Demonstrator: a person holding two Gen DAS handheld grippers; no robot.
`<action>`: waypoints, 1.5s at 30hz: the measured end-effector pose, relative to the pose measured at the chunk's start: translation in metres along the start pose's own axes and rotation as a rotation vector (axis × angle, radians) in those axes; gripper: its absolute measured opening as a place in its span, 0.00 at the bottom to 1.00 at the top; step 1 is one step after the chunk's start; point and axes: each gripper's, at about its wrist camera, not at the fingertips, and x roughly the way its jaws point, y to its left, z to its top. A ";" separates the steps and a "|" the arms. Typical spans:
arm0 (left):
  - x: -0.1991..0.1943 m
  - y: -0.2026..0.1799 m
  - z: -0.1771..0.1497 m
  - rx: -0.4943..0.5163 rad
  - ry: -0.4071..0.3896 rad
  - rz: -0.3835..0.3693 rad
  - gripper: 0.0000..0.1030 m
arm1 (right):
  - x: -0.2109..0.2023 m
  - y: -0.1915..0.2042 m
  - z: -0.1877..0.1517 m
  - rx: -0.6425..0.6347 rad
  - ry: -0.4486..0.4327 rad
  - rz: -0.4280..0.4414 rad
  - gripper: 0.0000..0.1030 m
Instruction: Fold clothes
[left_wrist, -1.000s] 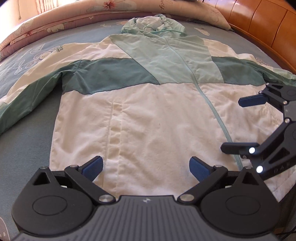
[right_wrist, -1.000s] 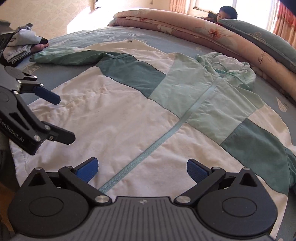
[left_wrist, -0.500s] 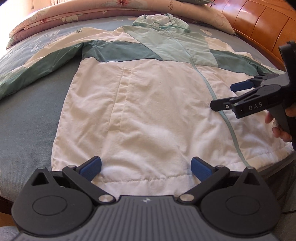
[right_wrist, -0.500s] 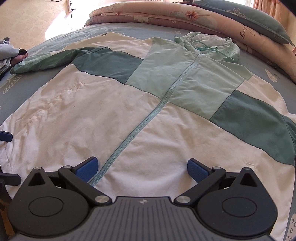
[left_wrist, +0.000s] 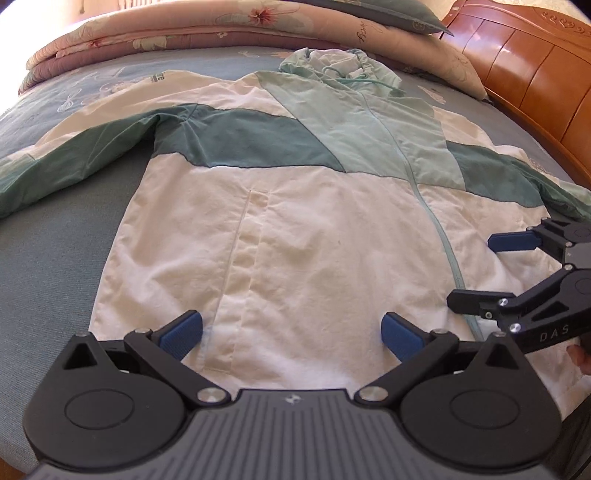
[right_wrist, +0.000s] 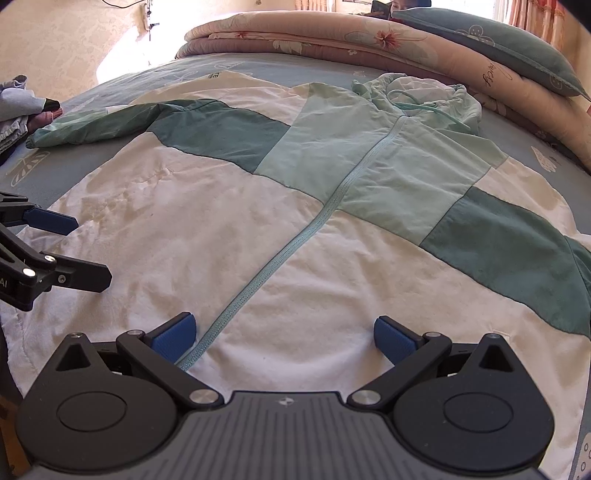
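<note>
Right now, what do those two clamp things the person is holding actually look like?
Each matte black plastic gripper, the left gripper and the right gripper, has a ribbed grey body, two round black discs, silver pivot screws and angled linkage arms ending in ribbed blue rubber pads. Seen from the left wrist view, the right gripper's side carries white letters "DAS". No cables or sleeves show.

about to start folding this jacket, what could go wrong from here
Both claws, left and right, are open over the jacket hem; a pinch might catch only the top layer. The left sleeve lies spread far out and could drag. The hood is bunched, so it may fold lumpy.
</note>
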 end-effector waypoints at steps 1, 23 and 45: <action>-0.002 -0.002 -0.006 0.017 -0.007 0.011 0.99 | 0.000 0.000 0.000 0.000 0.001 0.000 1.00; -0.011 -0.008 -0.024 -0.018 -0.056 0.075 0.99 | 0.000 -0.002 0.000 0.019 0.011 0.004 1.00; -0.016 -0.013 -0.014 0.033 -0.076 0.017 0.99 | -0.019 0.012 -0.025 0.170 -0.034 -0.132 1.00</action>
